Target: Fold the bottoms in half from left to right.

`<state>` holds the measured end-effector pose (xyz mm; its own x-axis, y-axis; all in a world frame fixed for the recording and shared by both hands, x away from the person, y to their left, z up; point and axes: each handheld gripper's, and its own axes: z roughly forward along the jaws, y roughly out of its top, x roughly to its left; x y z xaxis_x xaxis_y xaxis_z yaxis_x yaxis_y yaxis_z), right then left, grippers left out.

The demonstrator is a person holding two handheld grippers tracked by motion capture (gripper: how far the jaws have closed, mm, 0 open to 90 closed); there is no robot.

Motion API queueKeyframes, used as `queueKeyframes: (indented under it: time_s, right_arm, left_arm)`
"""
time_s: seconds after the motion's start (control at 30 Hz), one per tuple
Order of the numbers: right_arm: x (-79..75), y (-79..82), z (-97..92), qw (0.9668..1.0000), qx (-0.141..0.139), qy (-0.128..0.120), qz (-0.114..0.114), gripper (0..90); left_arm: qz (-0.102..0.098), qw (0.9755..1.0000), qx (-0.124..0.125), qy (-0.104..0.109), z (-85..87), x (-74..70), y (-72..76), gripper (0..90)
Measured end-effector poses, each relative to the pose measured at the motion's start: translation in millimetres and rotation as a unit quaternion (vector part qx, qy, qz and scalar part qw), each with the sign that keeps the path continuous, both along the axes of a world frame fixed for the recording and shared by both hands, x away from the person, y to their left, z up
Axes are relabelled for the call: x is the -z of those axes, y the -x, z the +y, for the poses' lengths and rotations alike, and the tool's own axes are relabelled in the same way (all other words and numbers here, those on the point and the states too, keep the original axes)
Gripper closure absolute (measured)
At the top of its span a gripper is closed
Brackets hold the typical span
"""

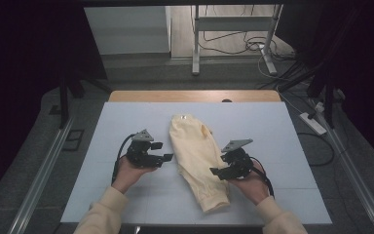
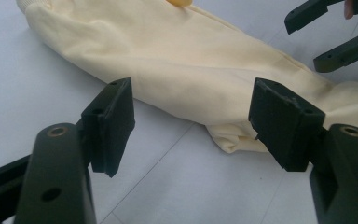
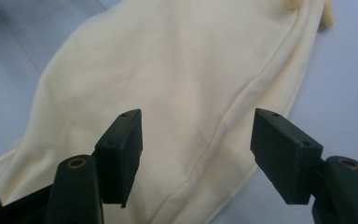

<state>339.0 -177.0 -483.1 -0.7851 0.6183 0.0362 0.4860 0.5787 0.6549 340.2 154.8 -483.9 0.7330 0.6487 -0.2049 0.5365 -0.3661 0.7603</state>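
A pale yellow garment [image 1: 197,156], folded into a long strip, lies on the white table board [image 1: 126,122] and runs from the middle back toward the front. My left gripper [image 1: 168,157] sits just left of it, open, its jaws pointing at the cloth without touching. In the left gripper view the garment [image 2: 177,60] lies beyond the open left gripper [image 2: 193,121], and the right gripper [image 2: 328,32] shows at the top right. My right gripper [image 1: 215,171] is at the garment's right edge, open. In its own view the right gripper [image 3: 198,144] hovers over the cloth [image 3: 168,84] with nothing pinched.
The wooden table edge [image 1: 195,95] shows behind the white board. A metal stand [image 1: 233,24] and cables are on the floor beyond. A power strip [image 1: 313,123] lies on the floor at the right. Bare board lies to the left and right of the garment.
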Motion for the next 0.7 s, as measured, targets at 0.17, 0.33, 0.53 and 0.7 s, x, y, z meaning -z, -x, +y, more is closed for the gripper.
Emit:
queueKeyframes:
  time_s: [0.17,0.33,0.53,0.7]
  right_arm:
    - [3.5,-2.5,-1.7,0.9999,0.006,0.006,0.007,33.1]
    - [8.7,-4.3,-2.5,0.9997,0.011,0.016,0.016,32.5]
    - [17.7,-6.6,-0.7,0.9989,0.012,0.039,0.022,31.4]
    - [27.9,-10.4,-1.1,0.9977,0.018,0.046,0.046,31.3]
  left_arm:
    - [0.000,1.0000,0.000,-0.001,-0.2,0.3,-0.1,31.1]
    - [0.000,1.0000,0.000,-0.001,-0.2,0.3,0.0,31.1]
    - [0.000,1.0000,0.001,-0.002,-0.6,0.8,-0.1,30.9]
    - [-0.001,1.0000,0.000,-0.002,-0.4,0.6,0.0,30.9]
